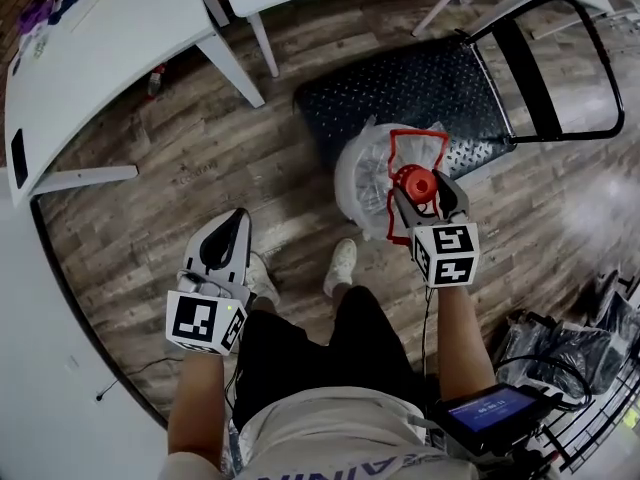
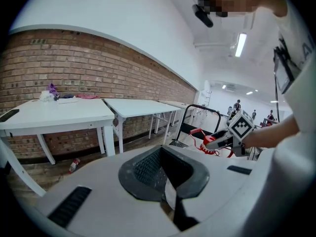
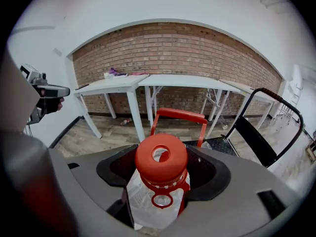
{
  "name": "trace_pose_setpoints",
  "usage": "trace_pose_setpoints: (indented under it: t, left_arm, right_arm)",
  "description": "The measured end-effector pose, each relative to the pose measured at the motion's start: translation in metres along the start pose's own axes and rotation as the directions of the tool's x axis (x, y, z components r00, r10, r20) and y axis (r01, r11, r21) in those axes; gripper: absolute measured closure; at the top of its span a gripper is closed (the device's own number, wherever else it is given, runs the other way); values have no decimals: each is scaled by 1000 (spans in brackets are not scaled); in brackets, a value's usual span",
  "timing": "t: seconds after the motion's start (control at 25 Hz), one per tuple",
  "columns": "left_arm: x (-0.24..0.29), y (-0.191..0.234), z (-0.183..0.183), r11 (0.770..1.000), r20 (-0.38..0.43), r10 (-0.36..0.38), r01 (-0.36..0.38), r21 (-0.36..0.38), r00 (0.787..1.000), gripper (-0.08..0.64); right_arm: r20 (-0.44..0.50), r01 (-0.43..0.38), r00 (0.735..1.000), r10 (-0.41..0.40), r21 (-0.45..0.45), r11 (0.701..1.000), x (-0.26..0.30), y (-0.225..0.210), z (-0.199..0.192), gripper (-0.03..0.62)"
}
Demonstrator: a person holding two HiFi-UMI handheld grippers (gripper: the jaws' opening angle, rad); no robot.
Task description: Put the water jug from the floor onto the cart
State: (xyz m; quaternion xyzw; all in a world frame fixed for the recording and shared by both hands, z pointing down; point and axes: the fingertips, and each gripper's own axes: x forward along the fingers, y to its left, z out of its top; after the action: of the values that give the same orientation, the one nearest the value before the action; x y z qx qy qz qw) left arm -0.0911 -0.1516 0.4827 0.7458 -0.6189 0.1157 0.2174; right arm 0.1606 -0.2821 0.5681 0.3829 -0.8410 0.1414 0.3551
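The water jug point(image 1: 368, 180) is clear plastic with a red cap and a red carry handle point(image 1: 418, 144). My right gripper point(image 1: 424, 192) is shut on its neck just under the cap, and the jug hangs over the wood floor at the near edge of the cart point(image 1: 400, 86). In the right gripper view the cap point(image 3: 161, 158) fills the space between the jaws, with the handle point(image 3: 180, 115) standing up behind it. The cart is a black diamond-plate deck with a black push handle point(image 1: 603, 78). My left gripper point(image 1: 230, 228) is shut and holds nothing, low at the left above the floor.
White tables point(image 1: 100, 58) stand at the left and top, their legs point(image 1: 240, 73) reaching the floor near the cart. A small bottle point(image 1: 154, 80) lies under the left table. The person's shoes point(image 1: 341, 264) are between the grippers. A wire rack with bags point(image 1: 590, 368) is at the bottom right.
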Motion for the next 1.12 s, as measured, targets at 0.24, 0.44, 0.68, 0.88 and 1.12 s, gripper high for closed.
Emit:
trace_pose_setpoints:
  t: [0.24,0.44,0.68,0.88,1.12]
  left_arm:
    - [21,-13,3,999,-26,-29,29,14,999,560]
    - [34,-21,1,999,-45,-40,40,15,998,560]
    - [52,-28,6,998,-49,-51,52,19,997,560]
    - [61,-33,5,998,-58,-62,64,21,996,560]
    - [65,-40,4,997,-69,-71,73,24,995,560]
  right_arm:
    - [-31,20,999,-18,61,998,16,-16,-24,282]
    - [-36,24,999,-22,67,997,19,-24,-31,282]
    - [-53,27,998,-24,63,998,24,-33,-39,282]
    - [-73,34,997,-29,70,997,27,-36,-51,282]
    - [-86,34,996,-27,78,996,30,-39,-62,282]
